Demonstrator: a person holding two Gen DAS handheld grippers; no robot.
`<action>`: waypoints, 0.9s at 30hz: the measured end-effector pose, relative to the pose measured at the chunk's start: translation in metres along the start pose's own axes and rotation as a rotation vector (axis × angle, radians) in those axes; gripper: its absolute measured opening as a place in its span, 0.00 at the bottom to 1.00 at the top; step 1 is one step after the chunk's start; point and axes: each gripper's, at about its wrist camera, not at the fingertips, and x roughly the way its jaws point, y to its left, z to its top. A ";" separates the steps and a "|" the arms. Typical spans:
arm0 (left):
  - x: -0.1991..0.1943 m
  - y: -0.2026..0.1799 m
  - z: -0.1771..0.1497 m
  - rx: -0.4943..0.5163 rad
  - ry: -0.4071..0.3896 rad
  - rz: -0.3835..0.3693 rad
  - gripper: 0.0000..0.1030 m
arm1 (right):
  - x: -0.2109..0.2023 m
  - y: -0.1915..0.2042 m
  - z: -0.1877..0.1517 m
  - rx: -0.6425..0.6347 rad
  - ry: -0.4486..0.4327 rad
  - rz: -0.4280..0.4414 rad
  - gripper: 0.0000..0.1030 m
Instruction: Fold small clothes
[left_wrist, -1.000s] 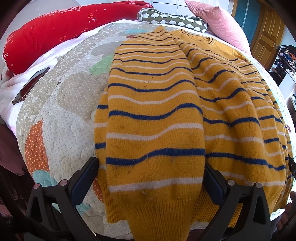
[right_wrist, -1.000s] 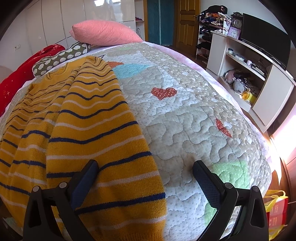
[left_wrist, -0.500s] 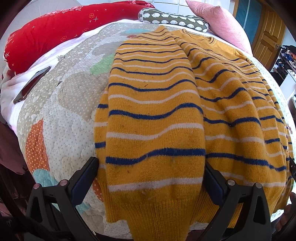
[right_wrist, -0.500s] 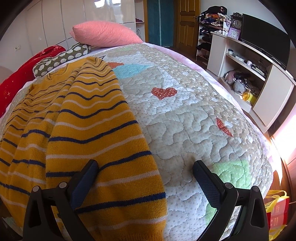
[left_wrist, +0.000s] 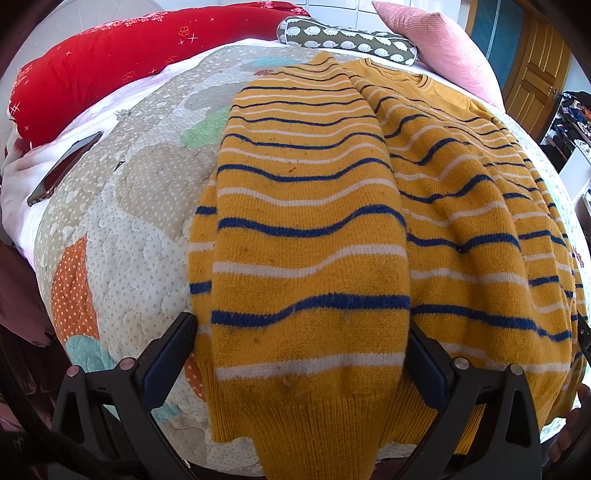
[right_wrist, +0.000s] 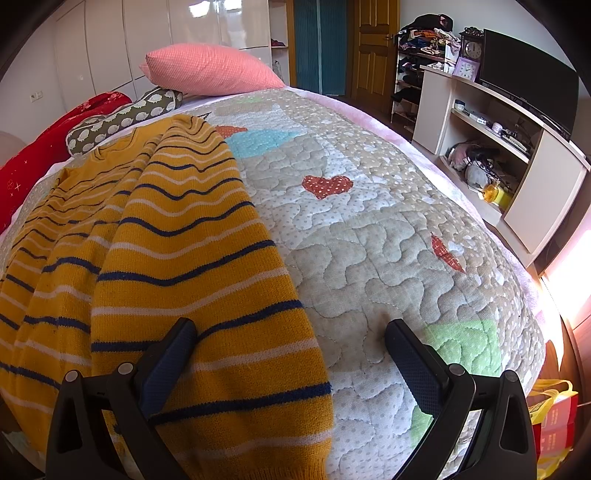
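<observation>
**Striped sweater on quilted bed, both grippers at near edge**

Item: mustard sweater (left_wrist: 306, 229) with navy and white stripes, lying flat on the patchwork quilt (right_wrist: 388, 229), hem at the bed's near edge, collar toward the pillows, both sleeves folded in over the body.
Left gripper (left_wrist: 301, 350): jaws wide, straddling the folded sleeve at the hem.
Right gripper (right_wrist: 291, 354): jaws wide, one finger over the sweater's right side, the other over bare quilt.
Far edge: pink pillow (right_wrist: 210, 72), hedgehog-print bolster (left_wrist: 347, 38), red bedding (left_wrist: 110, 62).
Left edge: phone (left_wrist: 62, 168).
</observation>
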 end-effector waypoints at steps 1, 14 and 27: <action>0.000 0.000 0.000 0.000 0.000 0.000 1.00 | 0.000 0.000 0.000 0.000 0.000 0.000 0.99; 0.000 0.002 -0.001 -0.001 -0.019 0.011 1.00 | 0.000 -0.001 0.001 0.007 -0.006 0.011 0.99; -0.002 -0.004 -0.007 0.013 -0.052 0.023 1.00 | 0.002 0.005 -0.004 -0.006 -0.061 -0.033 0.99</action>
